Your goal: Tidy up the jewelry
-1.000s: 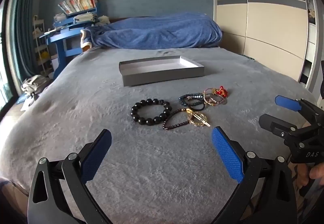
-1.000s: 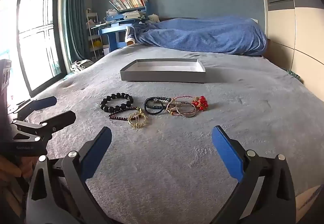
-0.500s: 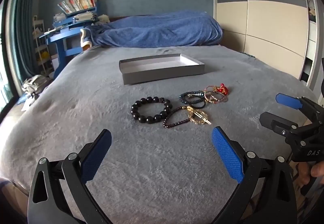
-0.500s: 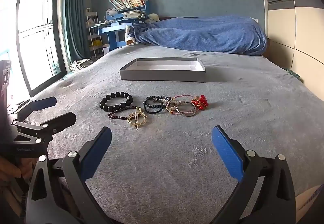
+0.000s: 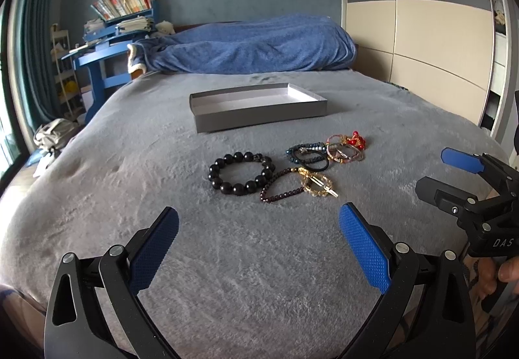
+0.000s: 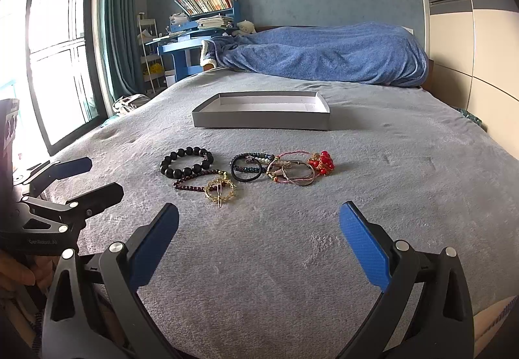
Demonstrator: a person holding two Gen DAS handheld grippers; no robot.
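A cluster of jewelry is laid out on the grey blanket of the bed, a little nearer than a shallow grey tray, from which it is kept apart. A black bead bracelet is seen at the left of the cluster, touched by a dark red bead strand that runs to a gold ring-shaped piece. Just beyond, a dark braided bracelet is overlapped by thin bangles, with a red bead ornament at the far right. The left gripper is held wide open above the blanket, nothing between its blue pads. The right gripper is likewise spread open and holds nothing. A blue quilt is heaped at the head of the bed.
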